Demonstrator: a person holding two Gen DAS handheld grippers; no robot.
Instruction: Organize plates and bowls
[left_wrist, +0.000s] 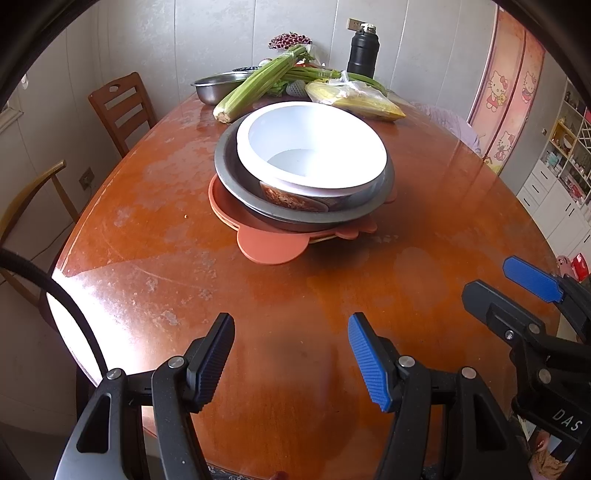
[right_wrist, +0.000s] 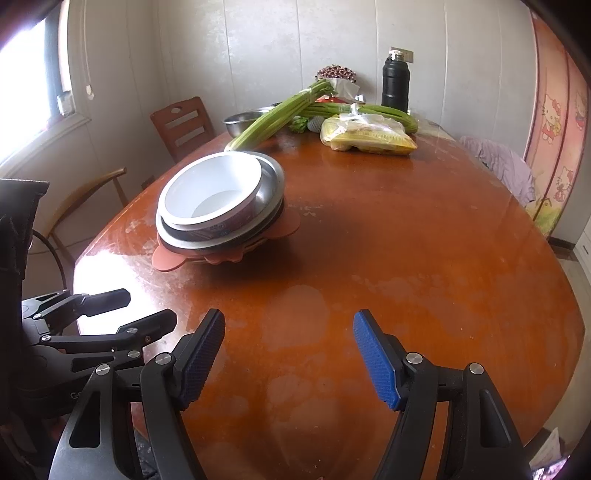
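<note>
Both grippers hover over bare wood with nothing between their pads: the left gripper (left_wrist: 291, 362) stands apart at a middling width at 6 o'clock of its own view, and the right gripper (right_wrist: 290, 360) likewise in its view, a little wider. Each is cut off at the lower edge, so the hands behind them stay hidden. On the table (left_wrist: 443, 206), toward 12 o'clock from the left gripper, sits the stack: a white bowl (left_wrist: 310, 147) nested in a patterned bowl (left_wrist: 295, 197) of which only a sliver of wall shows, both inside a metal dish (left_wrist: 236, 184), all resting on orange plates (left_wrist: 273, 247) whose number I cannot tell, since only their rims and tabs stick out. From the right wrist view the same stack lies at about 10 o'clock. Farther back, at 12 o'clock, celery (left_wrist: 258, 85) leans over a steel bowl (left_wrist: 212, 88) and covers its right half; beside it lie bagged corn (left_wrist: 354, 99) and a black flask (left_wrist: 363, 50). Small items behind the celery are too blurred to name.
</note>
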